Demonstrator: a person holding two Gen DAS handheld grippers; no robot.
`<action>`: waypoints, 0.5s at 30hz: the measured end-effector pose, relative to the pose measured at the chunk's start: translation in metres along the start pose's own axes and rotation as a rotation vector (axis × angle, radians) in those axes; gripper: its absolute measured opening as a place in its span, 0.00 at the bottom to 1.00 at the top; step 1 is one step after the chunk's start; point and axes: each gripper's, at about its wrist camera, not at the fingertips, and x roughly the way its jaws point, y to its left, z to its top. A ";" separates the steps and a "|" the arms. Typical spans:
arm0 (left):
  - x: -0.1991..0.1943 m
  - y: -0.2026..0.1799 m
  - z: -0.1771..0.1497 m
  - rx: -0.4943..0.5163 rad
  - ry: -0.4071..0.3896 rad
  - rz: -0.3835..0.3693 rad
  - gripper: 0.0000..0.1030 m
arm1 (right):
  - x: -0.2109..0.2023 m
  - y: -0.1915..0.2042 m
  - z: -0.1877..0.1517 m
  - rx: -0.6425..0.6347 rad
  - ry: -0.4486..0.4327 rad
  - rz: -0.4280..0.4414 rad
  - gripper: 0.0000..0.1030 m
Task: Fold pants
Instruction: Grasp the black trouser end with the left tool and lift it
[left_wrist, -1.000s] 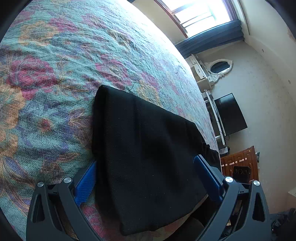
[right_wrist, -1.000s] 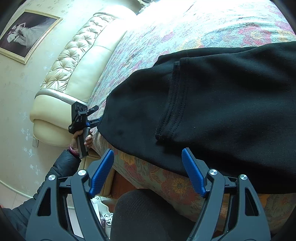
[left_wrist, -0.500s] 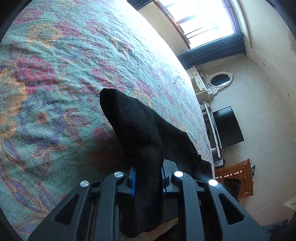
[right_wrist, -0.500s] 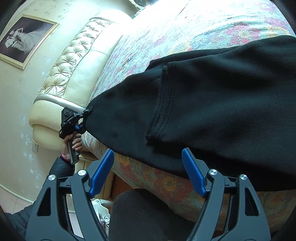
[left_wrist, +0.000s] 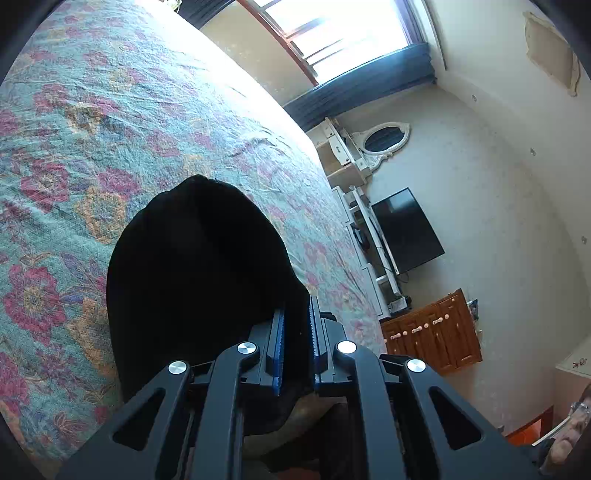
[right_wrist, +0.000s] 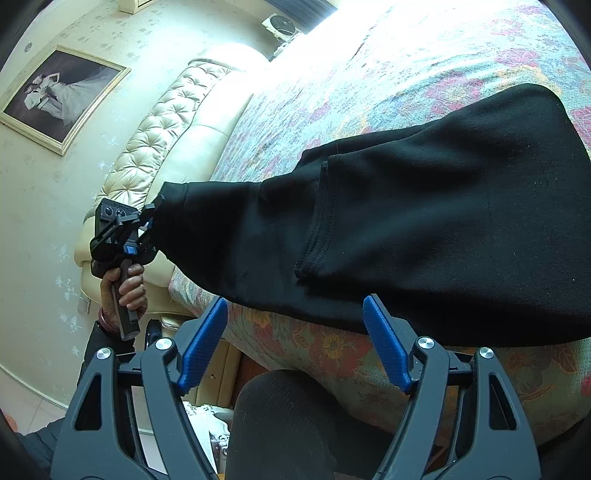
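A floral-covered bed (right_wrist: 388, 74) carries the black pants (right_wrist: 424, 229), their long axis running from the left claw (left_wrist: 295, 343) across to the right. The left claw, raised in a hand (right_wrist: 125, 288), is clamped on one lifted end. The right claw (right_wrist: 295, 339) gapes empty just below the pants' near edge.

Black pants (right_wrist: 424, 229), one end lifted, rest perhaps folded on bed

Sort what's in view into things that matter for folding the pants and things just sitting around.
For the job:
black pants
left gripper, shut on pants
right gripper, open
bedspread

Lying about:
television
oval mirror
wooden cabinet
framed picture
headboard
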 end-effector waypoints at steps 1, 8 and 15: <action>0.011 -0.002 -0.003 0.015 0.021 0.021 0.11 | 0.001 0.000 0.001 0.012 0.003 0.019 0.74; 0.054 0.018 -0.025 0.027 0.097 0.101 0.11 | 0.029 0.018 0.023 0.016 0.045 0.090 0.74; 0.068 0.017 -0.046 0.081 0.117 0.157 0.11 | 0.098 0.060 0.064 -0.087 0.131 0.055 0.83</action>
